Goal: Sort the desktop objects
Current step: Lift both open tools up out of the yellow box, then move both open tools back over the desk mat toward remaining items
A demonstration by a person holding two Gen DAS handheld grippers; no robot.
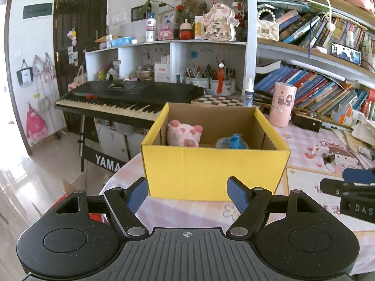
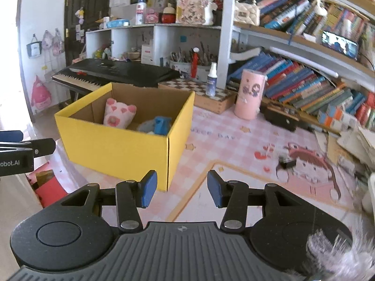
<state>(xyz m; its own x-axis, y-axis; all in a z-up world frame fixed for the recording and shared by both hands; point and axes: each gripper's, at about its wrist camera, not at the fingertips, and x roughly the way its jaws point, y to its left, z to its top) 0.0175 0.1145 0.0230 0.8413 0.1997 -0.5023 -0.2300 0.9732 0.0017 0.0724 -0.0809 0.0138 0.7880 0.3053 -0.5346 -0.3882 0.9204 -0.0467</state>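
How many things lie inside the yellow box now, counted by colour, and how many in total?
Pink: 1, the plush pig at the left of the yellow box.
Blue: 1, the blue thing at the right, on something grey that I cannot identify.
Total: 2 things that I can tell apart.

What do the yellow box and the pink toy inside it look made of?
Yellow box: looks like corrugated cardboard, matte yellow outside, bare brown inside, with a folded corner seam showing. Pink toy: seems soft plush fabric, fuzzy and pale pink with darker pink patches; what fills it cannot be told.
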